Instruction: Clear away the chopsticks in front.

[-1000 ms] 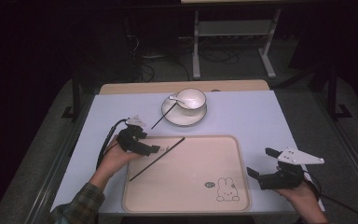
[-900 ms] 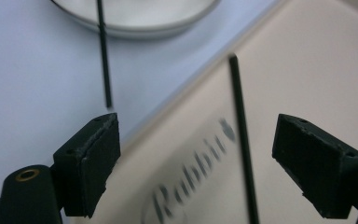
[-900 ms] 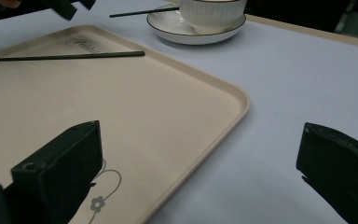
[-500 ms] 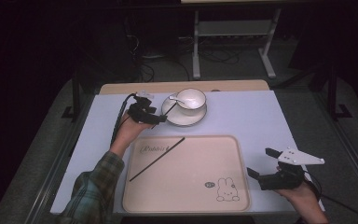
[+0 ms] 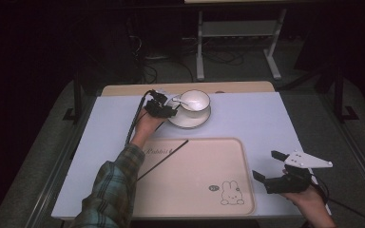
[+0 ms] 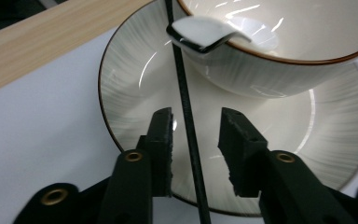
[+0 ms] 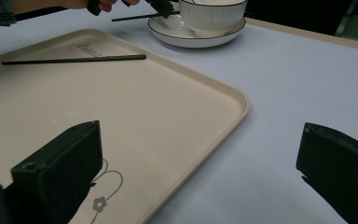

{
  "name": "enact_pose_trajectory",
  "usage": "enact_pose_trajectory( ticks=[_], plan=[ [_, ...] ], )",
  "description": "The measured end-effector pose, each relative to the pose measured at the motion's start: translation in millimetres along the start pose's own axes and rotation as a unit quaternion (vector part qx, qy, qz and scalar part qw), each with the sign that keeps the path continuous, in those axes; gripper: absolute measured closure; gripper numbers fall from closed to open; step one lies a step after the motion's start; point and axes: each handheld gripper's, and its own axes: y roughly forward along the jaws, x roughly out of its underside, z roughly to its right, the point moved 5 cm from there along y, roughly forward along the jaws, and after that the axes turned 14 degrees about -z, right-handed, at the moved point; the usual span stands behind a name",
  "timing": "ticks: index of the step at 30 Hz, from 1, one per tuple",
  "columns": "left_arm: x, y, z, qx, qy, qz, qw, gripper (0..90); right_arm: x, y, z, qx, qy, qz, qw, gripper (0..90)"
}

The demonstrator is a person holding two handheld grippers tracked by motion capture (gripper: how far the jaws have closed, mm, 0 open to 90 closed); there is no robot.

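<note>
Chopstick (image 6: pixel 189 140), thin, stiff, light and probably slick, lies across the saucer (image 6: pixel 126 93) rim between the left tool's (image 6: pixel 196 149) parted jaws, not yet pinched; grip it mid-shaft, squarely.

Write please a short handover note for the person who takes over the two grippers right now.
Left gripper: open, jaws on either side of a black chopstick that lies across the saucer under the bowl; not gripped yet.
Right gripper: open, holding nothing, beside the tray's right edge.
Done: one other chopstick lies on the tray.
Left: probably close on the saucer chopstick and place it on the tray too. A spoon rests in the bowl.
</note>
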Motion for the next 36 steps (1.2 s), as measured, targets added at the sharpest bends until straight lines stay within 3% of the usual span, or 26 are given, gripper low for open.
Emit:
enact_pose_trajectory(
  ticks=[9, 16, 25, 36],
  plan=[
    [0.8, 11.7, -3.1, -0.007, -0.017, -0.003, 0.9998, 83.3, 0.0, -1.0, -0.3, -0.001, 0.0, 0.003, 1.0, 0.0],
    [0.9, 9.1, -7.7, -0.006, -0.037, 0.002, 0.9993, 85.1, -0.2, -1.6, -0.8, -0.003, 0.001, 0.005, 1.0, 0.0],
    [6.6, -15.2, -17.7, 0.004, -0.055, 0.002, 0.9985, 85.1, 0.0, -2.5, -1.1, -0.003, 0.003, 0.006, 1.0, 0.0],
    [37.5, -51.5, -21.0, 0.007, -0.07, 0.0, 0.9975, 85.2, 0.4, -1.8, -2.4, -0.004, 0.001, 0.004, 1.0, 0.0]
  ],
)
